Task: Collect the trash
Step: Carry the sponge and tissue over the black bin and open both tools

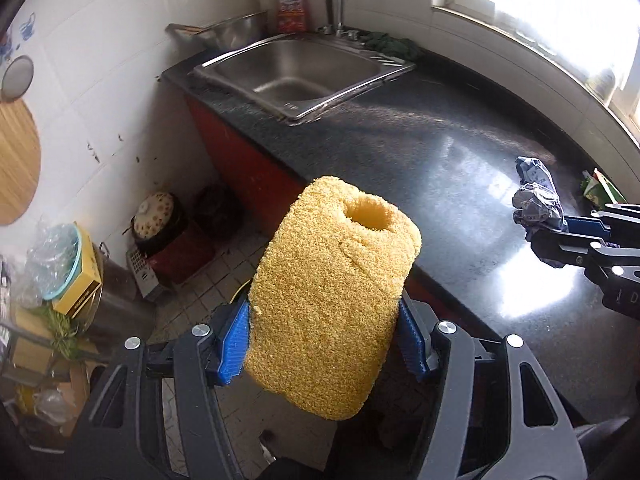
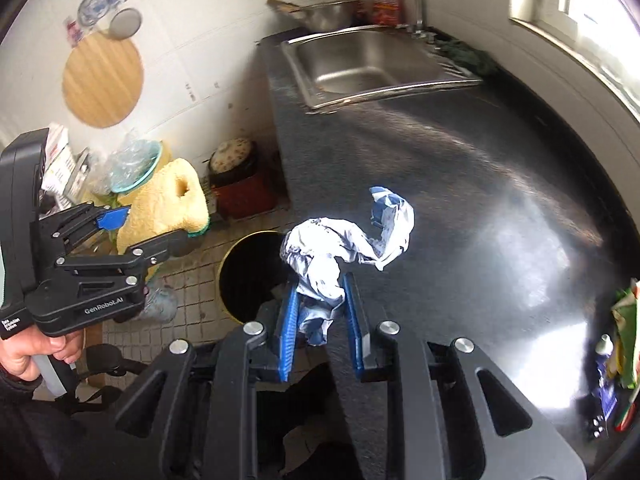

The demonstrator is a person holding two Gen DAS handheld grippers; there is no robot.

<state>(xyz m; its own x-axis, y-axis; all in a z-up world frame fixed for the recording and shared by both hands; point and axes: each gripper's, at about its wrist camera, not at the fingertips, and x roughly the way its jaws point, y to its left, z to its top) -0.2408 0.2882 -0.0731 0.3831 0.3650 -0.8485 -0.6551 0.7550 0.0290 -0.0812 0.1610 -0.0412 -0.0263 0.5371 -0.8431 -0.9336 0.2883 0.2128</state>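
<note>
Left tongs [image 1: 324, 350] pinch the yellow sponge [image 1: 332, 292], lower centre; right tongs [image 2: 322, 320] pinch the crumpled wrapper [image 2: 332, 256]. We should centre both over the dark bin [image 2: 248, 276], left of the worktop [image 2: 460, 200], before letting go.

Left gripper [image 1: 324, 344] and right gripper [image 2: 322, 316]: jaws clamped, angled downward.

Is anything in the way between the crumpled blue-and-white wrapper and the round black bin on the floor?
Nothing visible blocks it. The right gripper holds the wrapper at the counter edge, and the bin sits open just below and beside it.
</note>
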